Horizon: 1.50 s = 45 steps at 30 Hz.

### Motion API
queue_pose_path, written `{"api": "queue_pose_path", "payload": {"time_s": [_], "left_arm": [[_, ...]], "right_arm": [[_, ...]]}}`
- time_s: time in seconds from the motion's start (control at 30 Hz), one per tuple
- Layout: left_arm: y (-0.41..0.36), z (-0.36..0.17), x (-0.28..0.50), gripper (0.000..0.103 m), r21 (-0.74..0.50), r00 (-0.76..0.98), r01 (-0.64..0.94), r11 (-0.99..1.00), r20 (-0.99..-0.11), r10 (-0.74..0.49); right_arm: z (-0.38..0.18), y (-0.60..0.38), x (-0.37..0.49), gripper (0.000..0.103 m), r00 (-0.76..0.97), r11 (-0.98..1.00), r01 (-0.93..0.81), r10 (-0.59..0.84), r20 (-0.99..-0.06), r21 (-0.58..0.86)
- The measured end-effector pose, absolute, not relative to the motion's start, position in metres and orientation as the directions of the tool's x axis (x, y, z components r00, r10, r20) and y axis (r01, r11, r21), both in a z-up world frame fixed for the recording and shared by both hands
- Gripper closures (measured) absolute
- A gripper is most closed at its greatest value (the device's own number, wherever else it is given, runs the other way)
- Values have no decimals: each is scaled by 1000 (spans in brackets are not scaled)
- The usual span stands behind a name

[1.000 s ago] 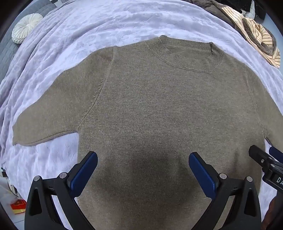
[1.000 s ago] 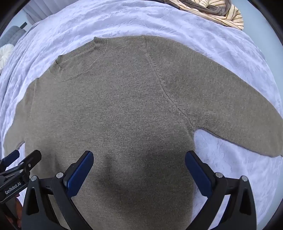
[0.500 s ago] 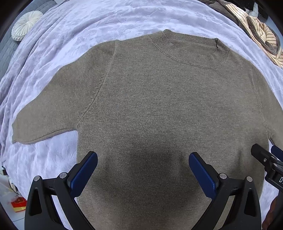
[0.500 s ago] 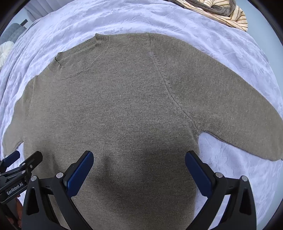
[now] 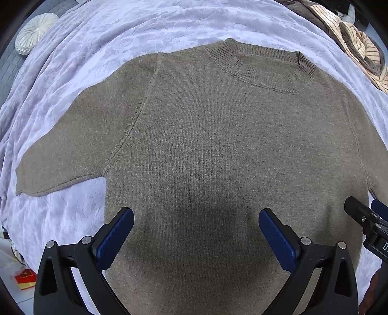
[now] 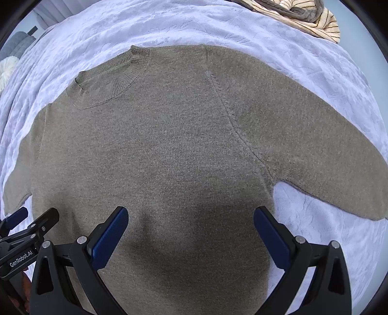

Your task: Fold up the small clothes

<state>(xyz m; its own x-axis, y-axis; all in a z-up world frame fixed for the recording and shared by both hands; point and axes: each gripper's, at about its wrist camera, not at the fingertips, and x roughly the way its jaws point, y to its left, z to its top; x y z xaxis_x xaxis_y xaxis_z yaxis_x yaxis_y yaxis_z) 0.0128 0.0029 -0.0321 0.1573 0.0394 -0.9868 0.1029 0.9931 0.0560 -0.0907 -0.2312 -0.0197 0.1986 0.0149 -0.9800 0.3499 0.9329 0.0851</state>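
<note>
An olive-brown knit sweater (image 5: 218,150) lies flat and face up on a pale lilac bedspread (image 5: 109,43), collar away from me, both short sleeves spread out. It fills the right wrist view (image 6: 174,155) too. My left gripper (image 5: 196,227) is open and empty, hovering over the lower left part of the sweater's body. My right gripper (image 6: 191,225) is open and empty over the lower right part. The left sleeve (image 5: 72,150) lies to the left, the right sleeve (image 6: 315,150) to the right. Each gripper shows at the other view's edge.
A striped cream and brown garment (image 5: 359,48) lies bunched at the far right of the bed; it also shows in the right wrist view (image 6: 303,14). A round white cushion (image 5: 34,31) sits far left. A red packet (image 5: 24,278) lies on the floor at lower left.
Both views have shifted slightly forward over the sweater, so it looks larger and lower in frame. Both grippers stay open and empty.
</note>
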Motion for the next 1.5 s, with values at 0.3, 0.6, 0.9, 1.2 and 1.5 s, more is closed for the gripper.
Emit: {"api": "queue_pose_path", "payload": {"time_s": [0.3,0.6,0.9,1.2,1.5], "left_arm": [[5,-33,12,0,53,156,98,994,-987,37],[7,-33,13,0,55,155,94,994,-987,40],[9,-33,13,0,59,155,95,994,-987,44],[13,-33,15,0,56,152,90,994,-988,42],[19,-34,14,0,51,151,84,995,-988,38]], "right_arm": [[-20,-244,-39,0,177,947,314,13,-984,69],[-24,-235,-36,0,163,950,310,-3,-987,48],[-25,-225,-33,0,157,949,312,-6,-988,43],[-32,-222,-34,0,151,948,316,0,-989,48],[-32,-218,-35,0,153,950,309,-2,-988,46]]}}
